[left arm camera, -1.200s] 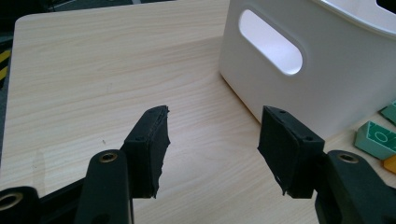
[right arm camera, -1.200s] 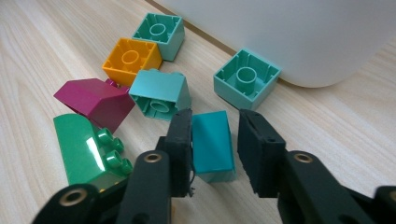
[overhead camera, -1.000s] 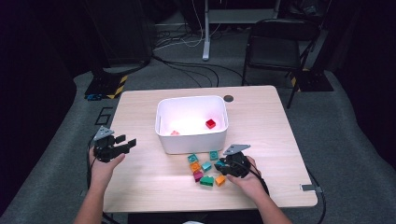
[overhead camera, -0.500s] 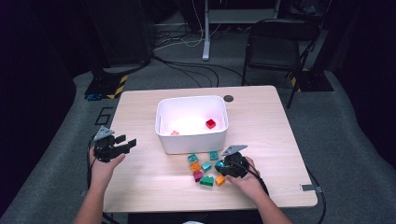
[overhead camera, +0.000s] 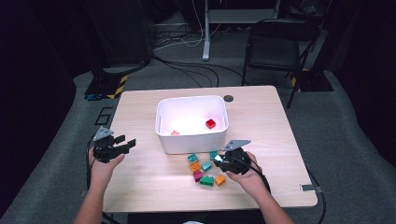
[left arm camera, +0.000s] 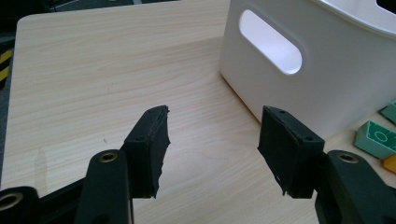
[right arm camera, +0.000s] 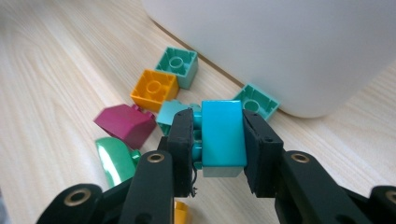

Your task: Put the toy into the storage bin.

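In the high view the right gripper (overhead camera: pixel 219 159) sits right of centre in the lower half of the frame, just below the white bin (overhead camera: pixel 192 122); the hand behind it comes up from the bottom edge, forearm angled toward the lower right, jaws pointing left toward the loose blocks (overhead camera: pixel 203 170). In the right gripper view the jaws are clamped on a cyan block (right arm camera: pixel 223 133) at frame centre — it stands on its side, studs facing the left pad, and looks lifted off the wood. Its jaws have just been closing onto it. Behind it lie an orange block (right arm camera: pixel 154 88), a magenta one (right arm camera: pixel 125 124) and teal ones (right arm camera: pixel 177 65) against the bin wall.

The left gripper (overhead camera: pixel 125 144) rests at the left of the high view, hand low on the table (overhead camera: pixel 266 112), jaws pointing right. In the left gripper view its pads (left arm camera: pixel 150 142) stand apart with bare wood between them.
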Demonstrator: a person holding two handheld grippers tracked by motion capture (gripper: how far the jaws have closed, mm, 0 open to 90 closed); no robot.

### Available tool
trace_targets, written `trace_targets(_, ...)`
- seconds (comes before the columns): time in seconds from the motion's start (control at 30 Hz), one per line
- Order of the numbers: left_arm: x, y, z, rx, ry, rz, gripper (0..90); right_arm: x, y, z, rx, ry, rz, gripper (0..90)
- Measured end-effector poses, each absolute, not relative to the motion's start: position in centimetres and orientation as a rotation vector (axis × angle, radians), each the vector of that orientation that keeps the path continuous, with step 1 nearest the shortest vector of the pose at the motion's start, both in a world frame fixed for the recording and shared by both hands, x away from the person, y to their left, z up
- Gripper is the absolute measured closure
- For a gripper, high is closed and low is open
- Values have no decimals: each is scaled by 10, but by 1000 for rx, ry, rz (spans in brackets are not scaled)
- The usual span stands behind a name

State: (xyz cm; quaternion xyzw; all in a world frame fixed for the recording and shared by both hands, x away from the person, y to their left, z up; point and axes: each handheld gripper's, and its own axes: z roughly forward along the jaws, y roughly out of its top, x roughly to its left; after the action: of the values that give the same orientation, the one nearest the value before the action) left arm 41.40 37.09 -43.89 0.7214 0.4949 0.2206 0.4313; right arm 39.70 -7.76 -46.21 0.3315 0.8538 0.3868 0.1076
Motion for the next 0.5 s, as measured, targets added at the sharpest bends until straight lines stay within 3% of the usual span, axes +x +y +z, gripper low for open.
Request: trace_targets(0.5, 412, 372, -439, 1790, 1239, 550, 422, 405, -78, -411, 955, 2526, 1154, 670)
